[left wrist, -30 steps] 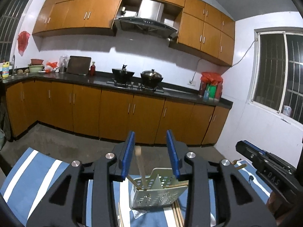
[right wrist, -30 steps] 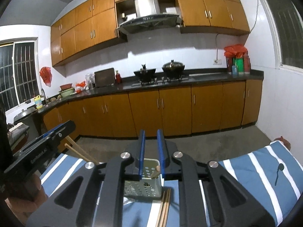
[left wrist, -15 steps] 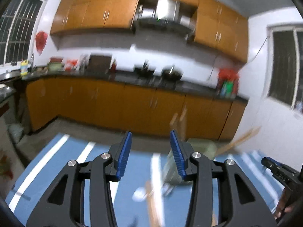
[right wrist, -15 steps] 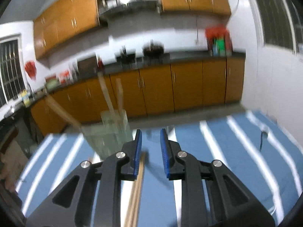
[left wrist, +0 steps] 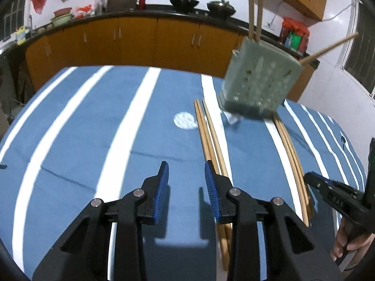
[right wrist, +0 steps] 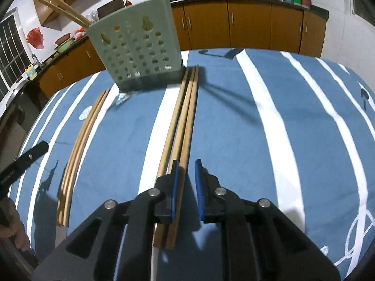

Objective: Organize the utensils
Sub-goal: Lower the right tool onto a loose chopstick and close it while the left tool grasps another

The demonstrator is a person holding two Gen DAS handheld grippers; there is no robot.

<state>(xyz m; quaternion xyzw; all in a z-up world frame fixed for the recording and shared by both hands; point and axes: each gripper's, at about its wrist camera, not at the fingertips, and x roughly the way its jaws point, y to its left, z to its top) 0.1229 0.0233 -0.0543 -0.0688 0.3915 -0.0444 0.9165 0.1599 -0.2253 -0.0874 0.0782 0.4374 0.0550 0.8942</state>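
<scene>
A green perforated holder stands on the blue striped cloth with chopsticks sticking out of it. Two bundles of loose chopsticks lie in front of it. My left gripper hovers low over the cloth, jaws closing with nothing between them; one bundle lies just right of its right finger. My right gripper has a narrow gap, jaws closing on nothing; the other bundle runs under its left finger. Each gripper shows at the edge of the other's view: the right gripper and the left gripper.
The table cloth spreads wide to both sides. A second bundle lies in each view. Beyond the table's far edge run orange kitchen cabinets and a dark counter with pots.
Both grippers have dropped and tipped down toward the table. The views went from the cabinets to the cloth and the loose chopsticks.
</scene>
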